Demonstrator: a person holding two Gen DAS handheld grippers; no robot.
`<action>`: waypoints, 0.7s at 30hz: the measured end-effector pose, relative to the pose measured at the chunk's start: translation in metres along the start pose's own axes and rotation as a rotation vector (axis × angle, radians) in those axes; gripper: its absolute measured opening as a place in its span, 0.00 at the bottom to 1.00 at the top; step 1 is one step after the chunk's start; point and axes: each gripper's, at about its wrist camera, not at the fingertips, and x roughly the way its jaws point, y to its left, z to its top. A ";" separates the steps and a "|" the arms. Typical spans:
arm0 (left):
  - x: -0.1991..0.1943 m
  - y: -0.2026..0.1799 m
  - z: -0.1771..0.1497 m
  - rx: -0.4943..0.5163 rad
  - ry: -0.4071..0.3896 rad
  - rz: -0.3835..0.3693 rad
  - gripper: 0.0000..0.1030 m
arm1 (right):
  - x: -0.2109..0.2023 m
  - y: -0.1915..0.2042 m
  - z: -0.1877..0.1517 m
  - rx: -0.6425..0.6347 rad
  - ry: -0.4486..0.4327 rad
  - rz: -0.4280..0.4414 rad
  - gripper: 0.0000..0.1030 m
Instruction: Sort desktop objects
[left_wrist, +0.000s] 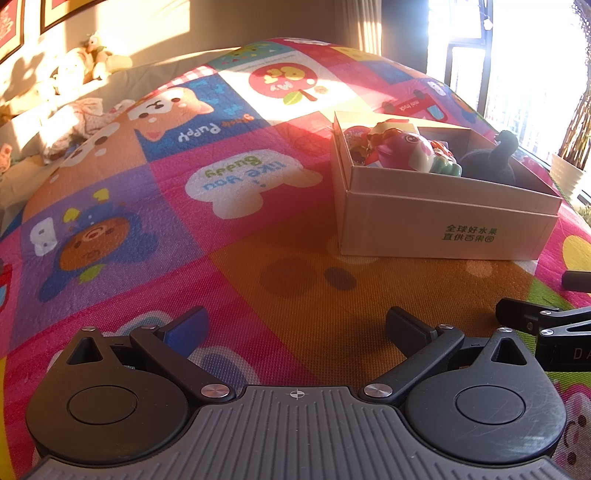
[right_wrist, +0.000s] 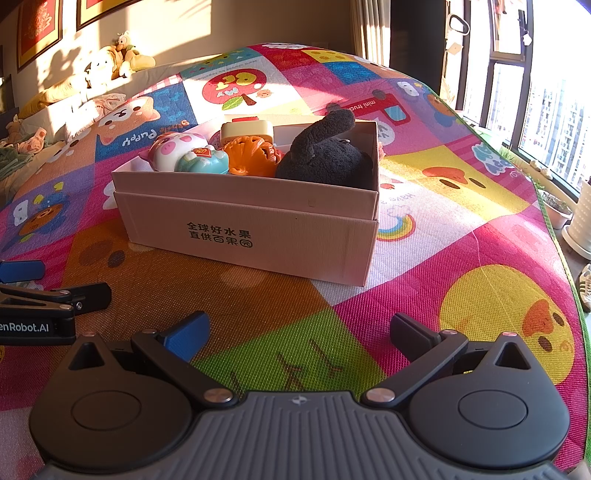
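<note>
The cardboard box (right_wrist: 251, 229) sat on the cartoon-print mat (right_wrist: 461, 236), filled with toys. Only the right wrist view showed the orange toy (right_wrist: 251, 155) between the pig figure (right_wrist: 177, 151) and the dark plush (right_wrist: 325, 158); the left view hid it. Both the left tool (left_wrist: 295, 325) and right tool (right_wrist: 299, 328) hovered above the mat, released and empty, near the box.

Bare play mat (right_wrist: 424, 258) all round, cardboard box (right_wrist: 258, 236) ahead – brimful of toys (right_wrist: 321, 158), no room inside
</note>
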 end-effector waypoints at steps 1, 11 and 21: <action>0.000 0.000 0.000 0.001 0.000 0.000 1.00 | 0.000 0.001 0.000 0.001 0.000 0.001 1.00; 0.002 0.003 0.004 0.003 0.019 -0.018 1.00 | 0.000 0.001 0.000 0.001 0.000 0.001 1.00; 0.003 0.002 0.005 -0.011 0.037 -0.005 1.00 | -0.001 -0.001 0.000 0.001 0.000 0.001 1.00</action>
